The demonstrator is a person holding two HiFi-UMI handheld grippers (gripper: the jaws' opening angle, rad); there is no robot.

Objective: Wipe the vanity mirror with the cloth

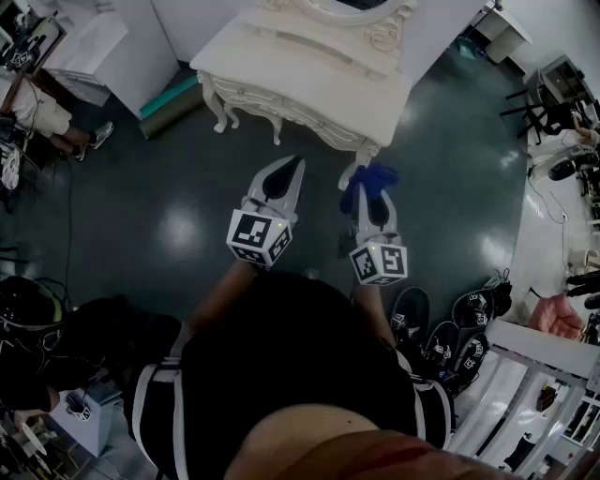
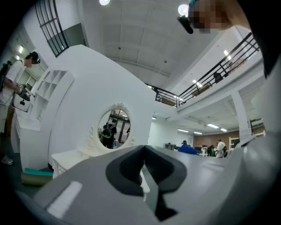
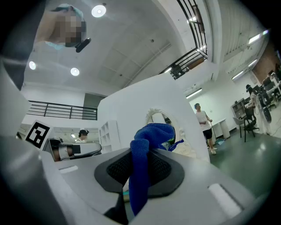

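Observation:
The white vanity table (image 1: 309,89) stands ahead of me on the dark floor, with the carved frame of its mirror (image 1: 328,11) at the top edge of the head view. The left gripper view shows the oval mirror (image 2: 113,128) some way off. My left gripper (image 1: 296,163) points at the table, shut, with nothing in it. My right gripper (image 1: 367,187) is shut on a blue cloth (image 1: 370,180), just short of the table's front leg. In the right gripper view the cloth (image 3: 147,145) hangs out of the jaws and hides part of the mirror (image 3: 158,117).
A rolled teal mat (image 1: 173,98) lies left of the vanity. Several black shoes (image 1: 450,333) sit on the floor at the right, beside a white railing (image 1: 525,384). A person (image 1: 42,112) sits at far left. A white partition (image 2: 79,88) stands behind the vanity.

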